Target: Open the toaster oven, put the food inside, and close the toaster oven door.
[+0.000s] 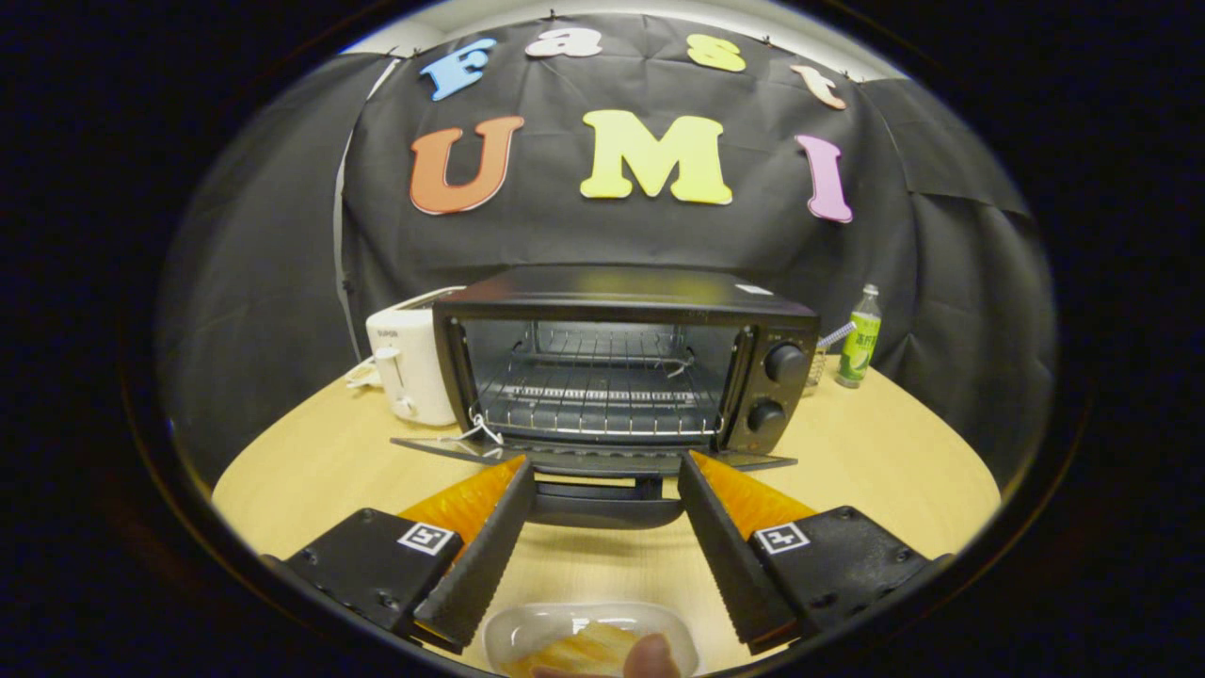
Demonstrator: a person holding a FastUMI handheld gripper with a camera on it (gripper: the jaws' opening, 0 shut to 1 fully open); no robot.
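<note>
My gripper [602, 466] sits at the bottom of the frame with its two fingers spread wide and gripping nothing; their tips reach up to the front edge of the lowered toaster oven door [593, 456], one to each side of its dark handle [602, 504]. Low between the fingers, at the very bottom centre, a small white dish [527, 631] rests on the light wooden table [875, 452] with pale yellow food [584, 652] in it, and a fingertip [655, 657] shows at the dish's near rim. Above the fingers, in the middle of the frame, the black toaster oven [626, 358] stands open, its door folded down flat, a wire rack [593, 400] visible inside and two round knobs [784, 363] stacked on its right-hand panel. A white pop-up toaster [409, 363] stands just beside the oven at centre left, partly behind it. At centre right, apart from the oven, a green bottle [860, 339] stands upright near the black cloth wall [941, 282].
</note>
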